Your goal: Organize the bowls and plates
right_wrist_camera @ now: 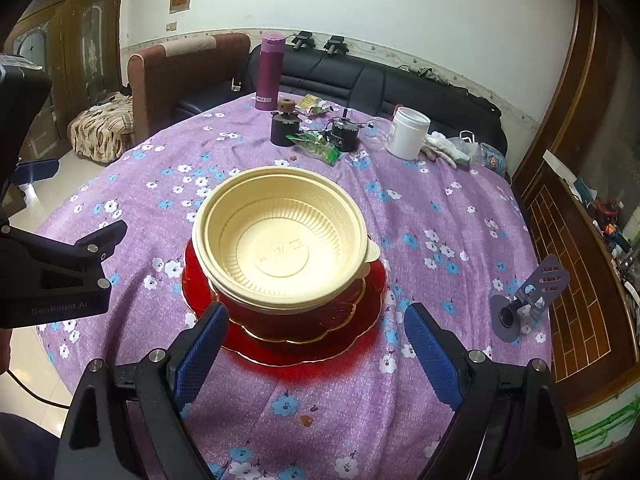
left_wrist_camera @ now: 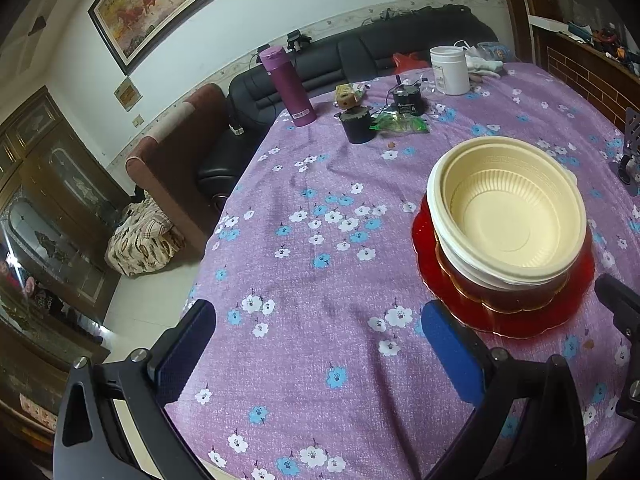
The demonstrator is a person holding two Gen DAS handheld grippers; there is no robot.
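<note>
Phone stand (right_wrist_camera: 532,300) whole (right wrist only)

I take the cream bowl (right_wrist_camera: 280,240) stack on the red plate (right_wrist_camera: 360,320) as my landmark. Left of it the tablecloth (left_wrist_camera: 300,280) lies bare, and my left gripper (left_wrist_camera: 316,352) hangs there with room on every side. In front of it my right gripper (right_wrist_camera: 316,348) stands wide, nothing between the jaws. Behind it crowd a dark pot (right_wrist_camera: 284,130), green wrapper (right_wrist_camera: 320,146), purple flask (right_wrist_camera: 270,72) and white jar (right_wrist_camera: 409,132). To its right stands a small purple stand (right_wrist_camera: 528,300).
</note>
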